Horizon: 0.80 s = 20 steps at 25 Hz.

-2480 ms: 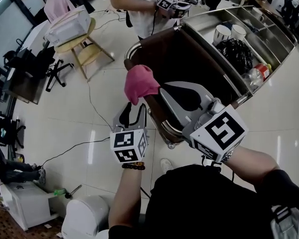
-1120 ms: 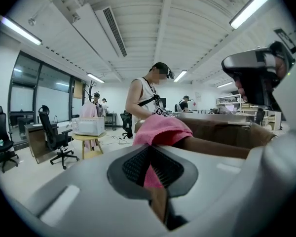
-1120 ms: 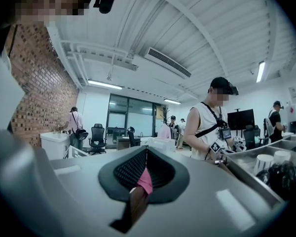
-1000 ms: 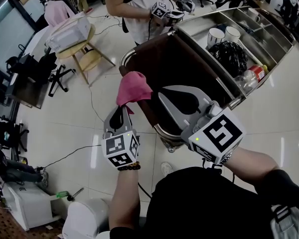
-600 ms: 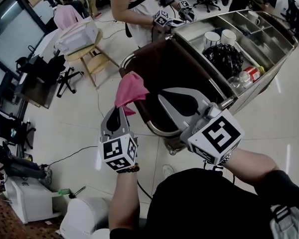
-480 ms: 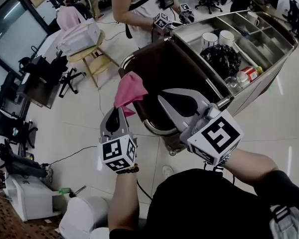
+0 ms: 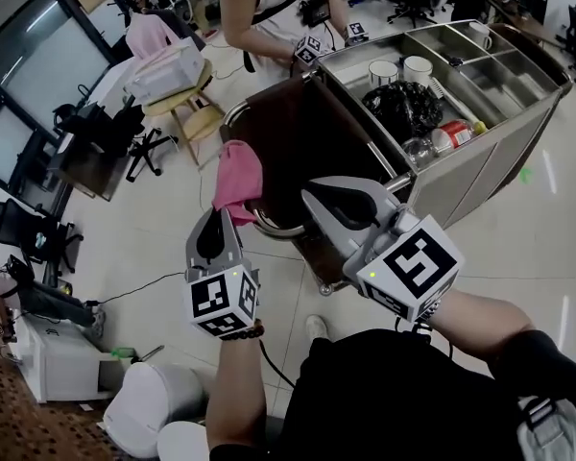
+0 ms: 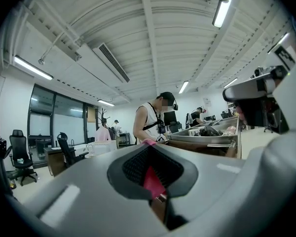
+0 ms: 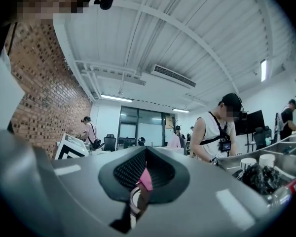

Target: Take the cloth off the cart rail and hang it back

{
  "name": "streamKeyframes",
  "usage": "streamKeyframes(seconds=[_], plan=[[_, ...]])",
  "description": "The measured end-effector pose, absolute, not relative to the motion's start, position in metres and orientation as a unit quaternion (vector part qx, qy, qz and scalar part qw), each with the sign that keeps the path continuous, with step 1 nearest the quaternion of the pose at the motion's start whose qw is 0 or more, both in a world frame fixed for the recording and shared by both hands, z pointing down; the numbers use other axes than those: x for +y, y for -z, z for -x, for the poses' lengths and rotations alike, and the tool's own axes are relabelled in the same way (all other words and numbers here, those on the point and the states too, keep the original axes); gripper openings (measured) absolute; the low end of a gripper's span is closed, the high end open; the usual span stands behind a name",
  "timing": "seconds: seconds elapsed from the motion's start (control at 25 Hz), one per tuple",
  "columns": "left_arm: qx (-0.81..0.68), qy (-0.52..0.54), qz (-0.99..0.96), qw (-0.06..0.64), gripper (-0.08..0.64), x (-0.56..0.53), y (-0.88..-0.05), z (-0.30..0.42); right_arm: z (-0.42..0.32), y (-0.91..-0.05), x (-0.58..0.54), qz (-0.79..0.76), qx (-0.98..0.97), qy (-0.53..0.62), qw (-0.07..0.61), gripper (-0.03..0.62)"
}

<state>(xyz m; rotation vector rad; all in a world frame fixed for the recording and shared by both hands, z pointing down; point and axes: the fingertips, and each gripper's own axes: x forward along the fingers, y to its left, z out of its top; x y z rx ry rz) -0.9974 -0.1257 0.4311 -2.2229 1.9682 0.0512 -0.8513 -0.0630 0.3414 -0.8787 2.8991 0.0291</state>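
Evidently left claw and right claw are closed, near pink cloth on cart rail.

No readable text anywhere (red bottle label too small to read).

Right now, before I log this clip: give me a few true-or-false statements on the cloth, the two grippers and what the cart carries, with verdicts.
1. The pink cloth hangs over the cart rail. True.
2. The right gripper has its jaws wide apart. False: they are together, with nothing gripped.
3. Two white cups stand in the cart's top tray. True.
4. The black bag lies on the floor. False: it sits in the top tray, beside the cups.
5. The left gripper is closed at the cloth's lower edge. True.
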Motion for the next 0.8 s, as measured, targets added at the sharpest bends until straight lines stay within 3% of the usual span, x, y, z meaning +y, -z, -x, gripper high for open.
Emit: streamKeyframes(seconds=[0.16, 0.8], plan=[[0.666, -0.020, 0.740, 0.095, 0.006, -0.104, -0.423, 0.979, 0.831, -0.338, -0.055, 0.278, 0.955, -0.065, 0.085, -0.008], [0.650, -0.062, 0.741, 0.154, 0.006, -0.004, -0.353, 0.949, 0.819, -0.324, 0.014, 0.271, 0.954, -0.086, 0.095, -0.008]])
